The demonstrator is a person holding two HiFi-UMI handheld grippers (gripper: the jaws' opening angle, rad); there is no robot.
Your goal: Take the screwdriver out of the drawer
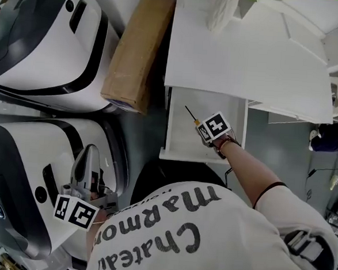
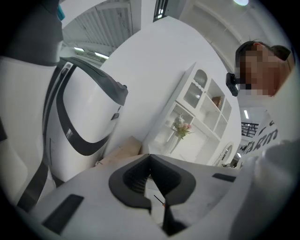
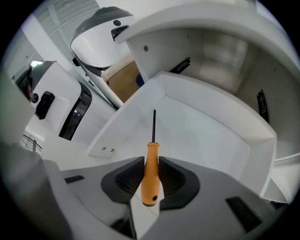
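Observation:
A screwdriver [image 3: 150,174] with an orange handle and a thin black shaft is clamped by its handle between the pads of my right gripper [image 3: 151,164]. The shaft points away from me over the open white drawer [image 3: 211,136]. In the head view the right gripper [image 1: 204,132] hangs over the drawer [image 1: 180,144], pointing steeply down, and the screwdriver [image 1: 191,116] sticks out toward the drawer's back left. My left gripper [image 1: 89,153] is at the lower left beside a white machine. Its pads [image 2: 136,178] meet with nothing between them.
Two large white and grey machine housings [image 1: 48,42] fill the left side. A brown cardboard box [image 1: 134,48] lies between them and the white cabinet top [image 1: 238,50], which carries a bunch of flowers [image 1: 221,11]. A person's printed shirt [image 1: 207,244] covers the bottom.

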